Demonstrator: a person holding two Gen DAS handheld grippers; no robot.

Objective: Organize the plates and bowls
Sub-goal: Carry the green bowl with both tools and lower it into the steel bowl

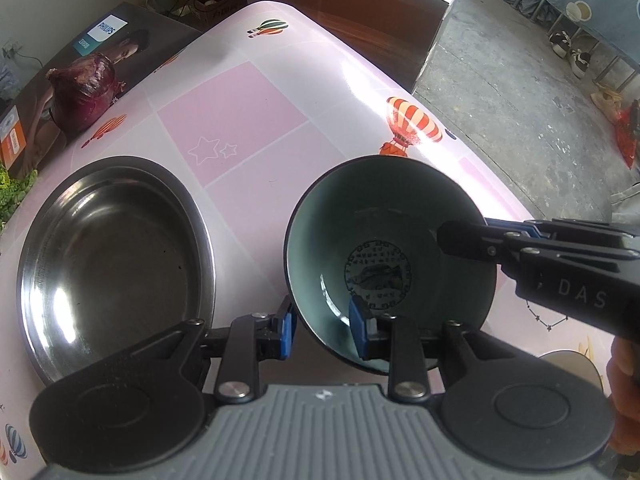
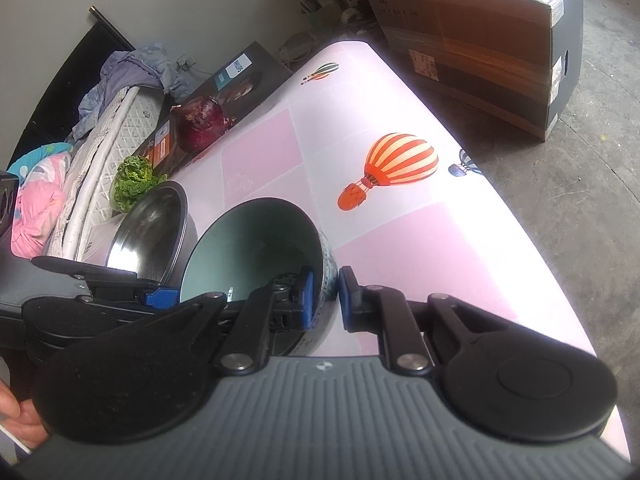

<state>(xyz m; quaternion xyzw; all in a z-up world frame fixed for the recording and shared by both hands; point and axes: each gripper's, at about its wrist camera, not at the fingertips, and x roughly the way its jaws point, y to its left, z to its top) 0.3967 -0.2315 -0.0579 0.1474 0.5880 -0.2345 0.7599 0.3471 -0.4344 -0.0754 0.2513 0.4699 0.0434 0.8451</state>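
The dark ceramic bowl with a pale green interior (image 1: 384, 256) sits on the pink-and-white checked bench (image 1: 240, 120), printed with hot-air balloons. In the left wrist view it lies right of centre, and a round printed emblem shows on its inner bottom. The round stainless-steel bowl (image 1: 116, 264) stands just beside it at 9 o'clock, apart from it by a narrow strip of bench.

The left gripper (image 1: 324, 320) points steeply down at the near rim of the ceramic bowl. Its jaws stand at a narrow gap astride the wall: one blue pad (image 1: 357, 330) is inside the bowl, the other outside. Whether the pads press on the wall cannot be told from this view.

The right gripper (image 2: 326, 300) reaches the same bowl from 3 o'clock in the left wrist view. In the right wrist view its jaws are closed on the bowl wall, one blue pad inside and one black pad outside, with the rim between them.

At 10 o'clock in the left wrist view, a purple-red onion (image 1: 86, 92) rests on a flat printed carton (image 1: 104, 48). A green leafy vegetable (image 2: 134, 180) lies beside the steel bowl at the bench edge. A large brown cardboard box (image 2: 480, 52) stands on the concrete floor (image 1: 520, 92) beyond the bench at 12 o'clock.
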